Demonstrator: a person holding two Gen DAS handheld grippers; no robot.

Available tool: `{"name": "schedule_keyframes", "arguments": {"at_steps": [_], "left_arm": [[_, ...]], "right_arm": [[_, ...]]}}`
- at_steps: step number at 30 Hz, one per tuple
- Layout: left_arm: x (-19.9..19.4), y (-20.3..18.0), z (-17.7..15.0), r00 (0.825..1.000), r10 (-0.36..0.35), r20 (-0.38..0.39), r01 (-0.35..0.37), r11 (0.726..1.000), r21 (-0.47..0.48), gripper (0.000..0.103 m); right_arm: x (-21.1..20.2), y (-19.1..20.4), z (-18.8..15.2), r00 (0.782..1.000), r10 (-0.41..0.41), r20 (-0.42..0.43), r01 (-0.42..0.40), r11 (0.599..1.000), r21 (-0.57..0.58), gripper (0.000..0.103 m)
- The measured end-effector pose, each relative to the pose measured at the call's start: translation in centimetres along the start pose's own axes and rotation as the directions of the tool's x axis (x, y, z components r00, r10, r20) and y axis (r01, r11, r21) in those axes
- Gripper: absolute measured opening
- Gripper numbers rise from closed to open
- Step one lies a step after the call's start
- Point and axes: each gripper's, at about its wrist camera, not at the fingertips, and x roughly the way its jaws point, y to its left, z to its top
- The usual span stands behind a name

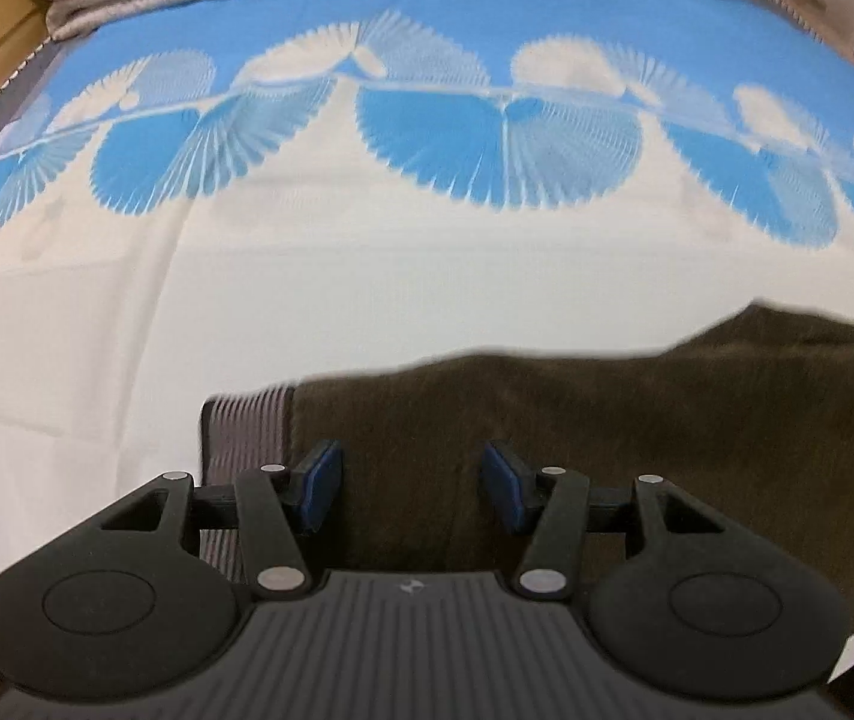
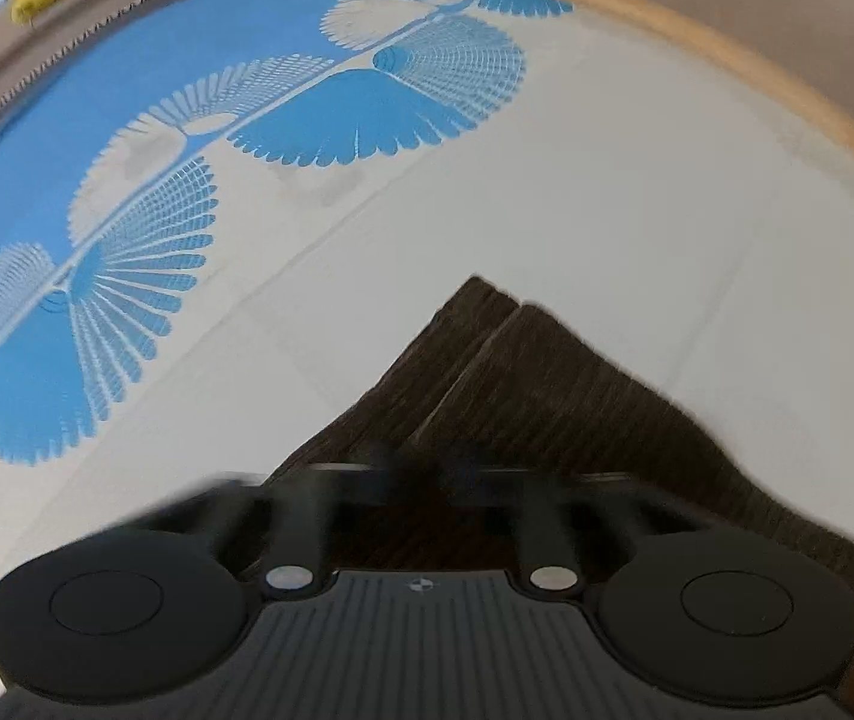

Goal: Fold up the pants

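Hovering over the brown pants (image 1: 607,432), the left gripper (image 1: 412,483) is spread wide, gripping nothing — its blue pads (image 1: 325,480) near the ribbed waistband (image 1: 247,426). The right gripper (image 2: 421,474) is blurred — grip indiscernible. The pants lie on a blue-and-white tablecloth (image 1: 367,276).

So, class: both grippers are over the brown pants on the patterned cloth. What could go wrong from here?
1. The left gripper is open above the pants near the ribbed waistband; closing there may pinch only the top layer.
2. The right gripper is motion-blurred, so its grip cannot be judged; the pant legs could slip.
3. The tablecloth may get caught along with the fabric.
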Motion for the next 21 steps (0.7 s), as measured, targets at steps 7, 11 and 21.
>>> {"name": "schedule_keyframes", "arguments": {"at_steps": [7,11,21], "left_arm": [[-0.1,-3.5,1.9,0.995,-0.093,0.047,0.093,0.996,0.003,0.057],[0.8,-5.5,2.1,0.998,-0.062,0.008,0.061,0.998,0.033,0.057],[0.7,-4.1,1.1,0.999,-0.039,-0.007,0.039,0.999,0.005,0.052]], "right_arm": [[-1.2,-2.6,0.7,0.993,-0.029,0.111,0.006,0.980,0.201,0.000],[-2.3,-1.9,0.1,0.988,-0.098,0.116,0.076,0.980,0.183,0.009],[-11.6,18.7,-11.3,0.814,0.571,-0.106,-0.520,0.638,-0.568,0.028]]}}
